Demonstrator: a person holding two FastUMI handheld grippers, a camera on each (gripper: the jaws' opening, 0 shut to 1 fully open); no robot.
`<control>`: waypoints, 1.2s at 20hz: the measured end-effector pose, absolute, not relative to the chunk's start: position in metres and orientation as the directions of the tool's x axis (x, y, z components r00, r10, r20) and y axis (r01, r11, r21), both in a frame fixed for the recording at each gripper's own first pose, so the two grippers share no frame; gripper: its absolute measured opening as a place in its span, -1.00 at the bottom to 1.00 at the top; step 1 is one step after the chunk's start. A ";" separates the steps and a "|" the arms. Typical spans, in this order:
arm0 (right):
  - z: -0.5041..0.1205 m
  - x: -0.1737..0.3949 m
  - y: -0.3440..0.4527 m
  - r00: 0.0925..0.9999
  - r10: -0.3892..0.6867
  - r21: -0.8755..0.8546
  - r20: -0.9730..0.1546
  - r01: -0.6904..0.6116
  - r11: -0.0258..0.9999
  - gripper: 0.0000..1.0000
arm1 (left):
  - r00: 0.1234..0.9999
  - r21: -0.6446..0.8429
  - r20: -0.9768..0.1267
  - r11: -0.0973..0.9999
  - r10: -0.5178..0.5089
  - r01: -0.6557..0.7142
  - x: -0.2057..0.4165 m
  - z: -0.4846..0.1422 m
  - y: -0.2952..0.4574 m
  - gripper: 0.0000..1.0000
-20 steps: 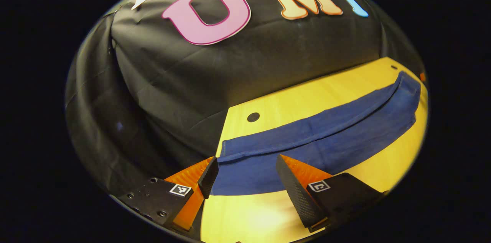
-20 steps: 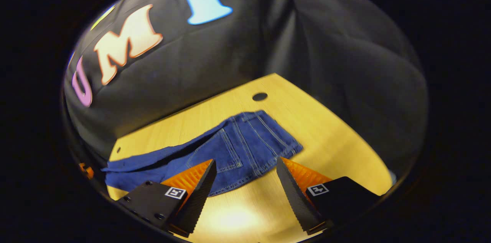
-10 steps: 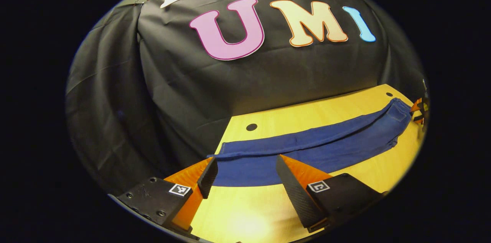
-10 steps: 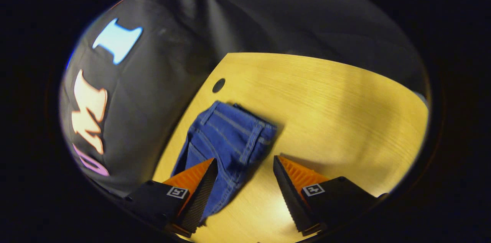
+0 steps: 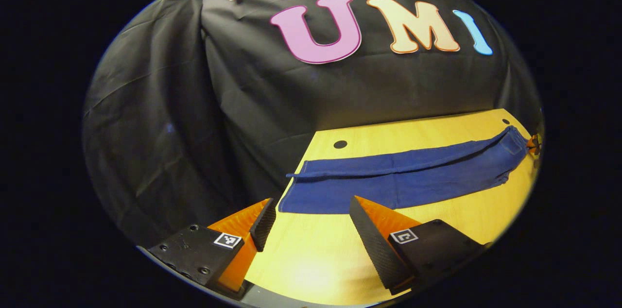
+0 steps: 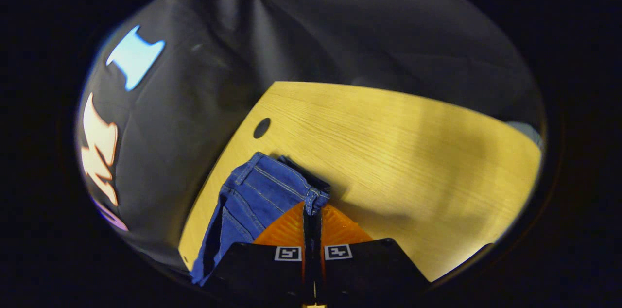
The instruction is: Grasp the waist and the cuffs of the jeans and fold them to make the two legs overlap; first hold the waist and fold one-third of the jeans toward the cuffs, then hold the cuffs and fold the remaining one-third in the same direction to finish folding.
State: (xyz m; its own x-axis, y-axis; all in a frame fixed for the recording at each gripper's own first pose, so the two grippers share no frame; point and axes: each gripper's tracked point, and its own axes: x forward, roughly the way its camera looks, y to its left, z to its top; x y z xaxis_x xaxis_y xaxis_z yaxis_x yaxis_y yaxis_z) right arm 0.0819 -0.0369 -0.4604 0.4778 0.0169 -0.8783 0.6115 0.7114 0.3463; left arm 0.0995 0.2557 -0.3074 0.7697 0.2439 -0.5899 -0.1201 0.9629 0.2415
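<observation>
In the left gripper view the left gripper (image 5: 311, 223) hangs over the wooden table (image 5: 316, 259) with its fingers spread wide and nothing between them. Just ahead of the fingertips (image 5: 265, 218) lie the jeans (image 5: 398, 179), stretched flat and long across the table, the cuff end nearest the fingers and the waist far off toward the right edge of the view. A small round hole in the table (image 5: 340, 144) sits beyond the cuff end, close to the black cloth wall (image 5: 194, 128) that drapes down behind and to the left of the fingers. At the far right rim, beside the waist, a small orange bit of the other gripper shows, too small and cut off to make out.

In the right gripper view the right gripper (image 6: 312, 213) has its fingers pressed together on the corner of the waistband (image 6: 318, 196) of the jeans (image 6: 252, 196). The denim runs back and to the left of the fingers, down past the gripper body, where it is cut off. Stitched seams and a belt loop show on the waist. Beyond the fingers to the left is another round hole (image 6: 262, 128); bare wooden table (image 6: 413, 152) spreads ahead and to the right, with the black cloth (image 6: 340, 31) behind it. A pale shape at the far right edge of the table is too blurred to tell.
</observation>
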 end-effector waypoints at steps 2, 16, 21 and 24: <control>-0.410 0.109 -0.027 0.585 0.053 0.415 -0.809 0.506 0.756 -0.95 | 0.761 0.200 -0.600 0.967 0.247 -0.156 0.086 -0.308 0.257 0.90; -0.188 0.171 0.194 0.806 0.307 0.461 -0.506 -0.048 0.886 -1.00 | 0.770 0.071 -0.629 0.994 0.108 -0.082 0.116 -0.330 0.275 0.91; -0.187 0.150 0.284 0.788 0.381 0.456 -0.484 -0.145 0.878 -0.96 | 0.751 0.023 -0.656 0.996 0.083 -0.090 0.118 -0.342 0.300 0.91; -0.203 0.130 0.338 0.746 0.433 0.466 -0.506 -0.186 0.865 -0.91 | 0.738 0.020 -0.670 0.996 0.081 -0.092 0.120 -0.348 0.316 0.91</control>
State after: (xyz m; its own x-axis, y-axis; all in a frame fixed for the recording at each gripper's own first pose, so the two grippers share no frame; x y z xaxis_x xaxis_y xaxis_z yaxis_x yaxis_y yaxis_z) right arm 0.1295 0.3376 -0.2031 0.7457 0.4330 -0.5064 -0.1856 0.8649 0.4663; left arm 0.1205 0.3162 -0.3480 0.7381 0.0813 -0.6698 -0.0918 0.9956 0.0197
